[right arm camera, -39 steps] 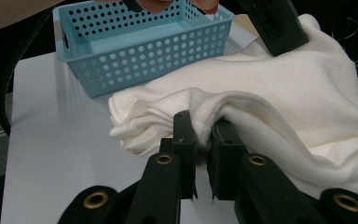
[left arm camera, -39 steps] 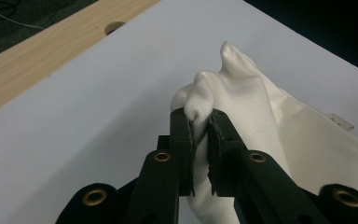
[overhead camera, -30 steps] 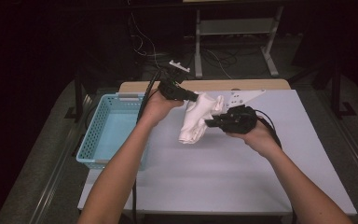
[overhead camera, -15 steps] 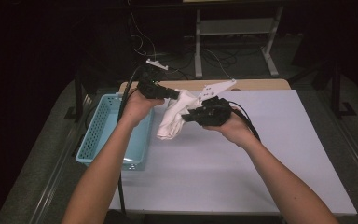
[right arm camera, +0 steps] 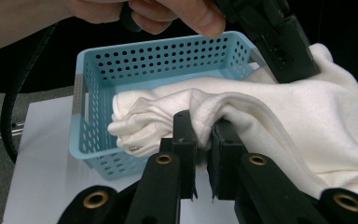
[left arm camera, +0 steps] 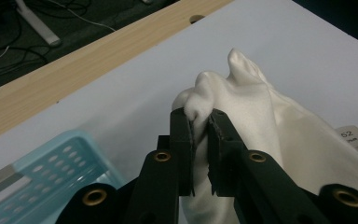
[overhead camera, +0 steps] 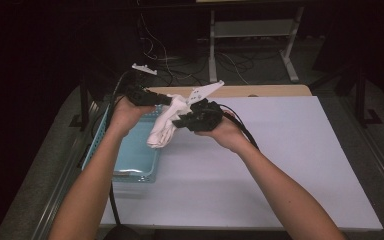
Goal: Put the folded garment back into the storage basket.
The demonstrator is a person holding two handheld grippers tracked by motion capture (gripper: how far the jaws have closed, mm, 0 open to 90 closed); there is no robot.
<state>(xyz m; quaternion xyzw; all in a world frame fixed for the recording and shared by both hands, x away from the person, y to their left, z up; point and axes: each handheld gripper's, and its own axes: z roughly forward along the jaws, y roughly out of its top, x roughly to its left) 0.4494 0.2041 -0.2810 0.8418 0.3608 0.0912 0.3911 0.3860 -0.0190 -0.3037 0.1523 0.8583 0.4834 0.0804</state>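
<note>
A white-topped bench (overhead camera: 290, 165) with a wooden far edge stands in a dark room with cables on the floor. One blue perforated basket (overhead camera: 130, 155) sits at nine o'clock. One white garment (overhead camera: 164, 127) hangs above the basket's right rim, pinched by both left tongs (left arm camera: 200, 126) and right tongs (right arm camera: 201, 133).

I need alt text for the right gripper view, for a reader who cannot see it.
The right gripper is shut on a bunched white cloth in front of a light blue perforated basket. The left gripper also holds the cloth, farther back.
</note>
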